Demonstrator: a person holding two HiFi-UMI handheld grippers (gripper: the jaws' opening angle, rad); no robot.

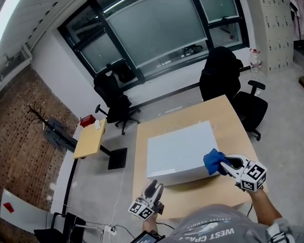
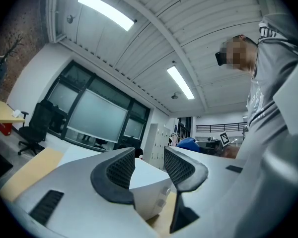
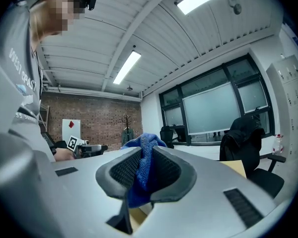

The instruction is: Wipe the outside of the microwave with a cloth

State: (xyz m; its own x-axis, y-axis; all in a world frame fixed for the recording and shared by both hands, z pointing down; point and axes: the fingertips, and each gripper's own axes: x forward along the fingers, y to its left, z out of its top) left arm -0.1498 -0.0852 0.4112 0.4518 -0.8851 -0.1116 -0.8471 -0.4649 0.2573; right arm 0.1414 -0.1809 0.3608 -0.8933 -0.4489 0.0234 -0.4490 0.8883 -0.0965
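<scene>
Where the cloth is: blue cloth [image 1: 212,161] bunched between the pads of the right gripper [image 3: 144,165] — jaws clamped hard on it, fabric spilling out above and below the grip.
Cloth and microwave: from the head view, the cloth sits right at the near right corner of the white microwave [image 1: 177,148] and overlaps its top edge. Whether it actually presses on the casing, I can't tell.
Microwave: standing square on the wooden table [image 1: 228,118], mid-top, closer to the near edge than the far edge.
Right side: the gripper comes in level from the table's near right corner, with its marker cube [image 1: 253,176] behind the jaws and the person's forearm [image 1: 261,205] behind that.
Left side: left gripper [image 2: 148,165] has its jaws spread wide, nothing between the pads — released and holding nothing. It's low at the table's near edge, toward the near left corner, with its tips just beside the microwave's near left corner.
Through the left jaws: a white corner of the microwave shows beyond the gap, with two small buttons [image 2: 164,192] on it.
Beyond the far edge: two black office chairs [image 1: 228,80] and dark-framed windows [image 1: 157,24].
Off the left edge: a small wooden side desk [image 1: 88,138], with a brick wall [image 1: 15,135] further out.
</scene>
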